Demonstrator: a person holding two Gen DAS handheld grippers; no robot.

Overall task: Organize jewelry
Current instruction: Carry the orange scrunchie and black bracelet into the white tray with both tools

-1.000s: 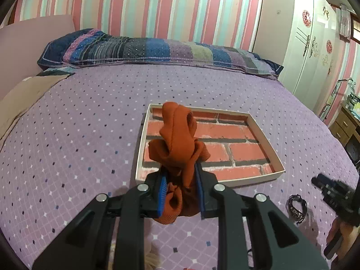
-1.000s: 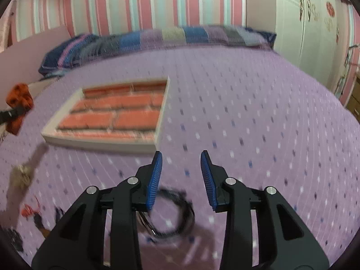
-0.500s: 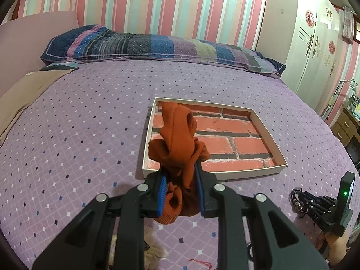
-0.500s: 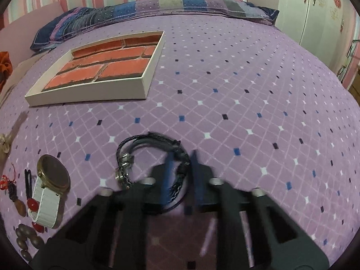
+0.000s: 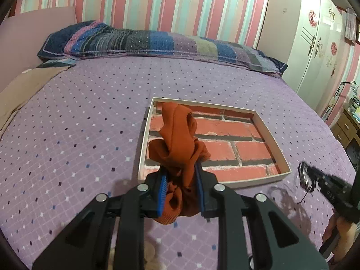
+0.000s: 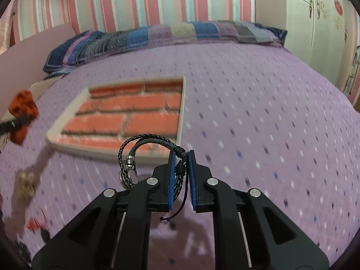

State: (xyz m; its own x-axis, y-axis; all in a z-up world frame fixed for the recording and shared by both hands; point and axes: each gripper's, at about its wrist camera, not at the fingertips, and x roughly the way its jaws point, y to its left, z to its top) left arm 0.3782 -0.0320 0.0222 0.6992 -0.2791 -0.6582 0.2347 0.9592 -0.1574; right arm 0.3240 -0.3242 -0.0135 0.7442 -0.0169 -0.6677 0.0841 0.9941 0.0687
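- Right hand-held gripper (image 6: pixel 181 155) clamped on the black braided bracelet (image 6: pixel 144 145); loop hangs out to its left, clear of the bed (image 6: pixel 258 112).
- Left hand-held gripper (image 5: pixel 181 180) clenched on an orange scrunchie (image 5: pixel 177 144).
- Brick-lined tray (image 6: pixel 183 103) lies just beyond and left of the bracelet, long axis left-right; near rim close. Right side nearer, judged.

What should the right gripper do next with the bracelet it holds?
Probably carry it forward over the tray and lower it: the right gripper is shut on the black braided bracelet, lifted off the bedspread, and the brick-lined tray sits just ahead, nothing lying in it.
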